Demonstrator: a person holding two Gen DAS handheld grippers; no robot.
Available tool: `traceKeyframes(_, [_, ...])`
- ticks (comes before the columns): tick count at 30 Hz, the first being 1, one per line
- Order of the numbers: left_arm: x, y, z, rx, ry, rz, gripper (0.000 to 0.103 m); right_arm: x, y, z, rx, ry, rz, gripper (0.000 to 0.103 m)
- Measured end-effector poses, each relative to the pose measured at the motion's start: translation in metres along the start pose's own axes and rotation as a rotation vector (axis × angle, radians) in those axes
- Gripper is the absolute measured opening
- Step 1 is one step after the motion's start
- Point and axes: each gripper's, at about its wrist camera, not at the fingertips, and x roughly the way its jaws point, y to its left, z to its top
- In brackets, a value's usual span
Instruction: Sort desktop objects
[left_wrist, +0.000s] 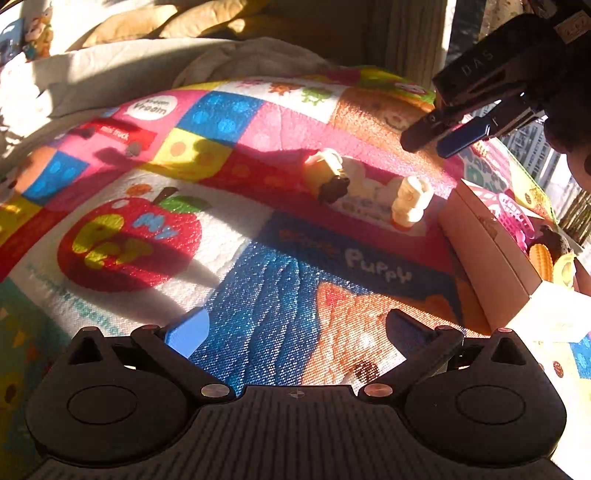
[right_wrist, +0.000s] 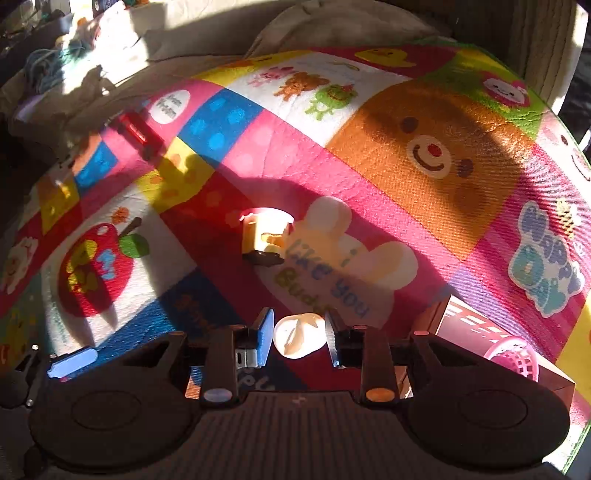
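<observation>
Two small toys lie on the colourful play mat (left_wrist: 258, 258): a yellow one with a dark brown end (left_wrist: 327, 175) (right_wrist: 264, 236) and a cream one (left_wrist: 410, 201) (right_wrist: 299, 339). My right gripper (left_wrist: 443, 136) (right_wrist: 299, 341) hangs in the air above the cream toy. In the right wrist view that toy shows between the blue pads (right_wrist: 265, 339), but it rests on the mat and nothing is gripped. My left gripper (left_wrist: 295, 328) is wide open and empty, low over the blue part of the mat. One of its fingertips (right_wrist: 74, 363) shows in the right wrist view.
A cardboard box (left_wrist: 480, 251) (right_wrist: 461, 321) stands at the mat's right edge, holding a pink basket (left_wrist: 513, 214) (right_wrist: 515, 356) and toy corn (left_wrist: 541, 258). Crumpled bedding (left_wrist: 147, 70) and cushions lie beyond the mat. Hard sunlight throws dark shadows across it.
</observation>
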Motion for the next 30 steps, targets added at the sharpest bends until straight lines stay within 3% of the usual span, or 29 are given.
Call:
traceKeyframes(1, [0.0,-0.001,0.0,0.011,0.001,-0.005,0.103,-0.001,0.006,0.006,-0.003,-0.051,-0.008,0.067])
traceKeyframes(2, [0.0,-0.003,-0.001,0.022,0.001,-0.007,0.103,0.006,0.012,0.012,-0.012,-0.087,-0.029,0.069])
traceKeyframes(9, [0.002,-0.003,-0.002,0.034,0.005,-0.013,0.103,0.124,0.032,0.035,-0.007,-0.042,-0.194,0.073])
traceKeyframes(11, [0.001,-0.002,-0.002,0.033,0.004,-0.017,0.103,0.138,0.034,0.033,-0.02,-0.014,-0.173,0.062])
traceKeyframes(12, [0.001,-0.002,-0.003,0.033,0.004,-0.02,0.103,0.139,0.034,0.032,-0.015,0.006,-0.154,0.046])
traceKeyframes(13, [0.001,-0.001,-0.003,0.033,0.004,-0.021,0.103,0.136,0.033,0.031,-0.009,0.018,-0.139,0.041])
traceKeyframes(17, [0.001,-0.002,-0.002,0.034,0.005,-0.021,0.103,0.091,0.027,0.019,-0.025,-0.039,-0.093,0.039])
traceKeyframes(21, [0.001,-0.003,-0.002,0.035,0.005,-0.021,0.103,0.013,0.01,-0.022,0.008,-0.104,0.023,0.039])
traceKeyframes(27, [-0.002,-0.013,-0.005,0.108,-0.004,-0.069,0.103,-0.079,-0.01,-0.124,0.035,-0.173,0.095,0.039])
traceKeyframes(30, [-0.011,-0.025,-0.011,0.18,-0.035,-0.126,0.103,-0.096,-0.014,-0.181,0.041,-0.208,0.049,0.039])
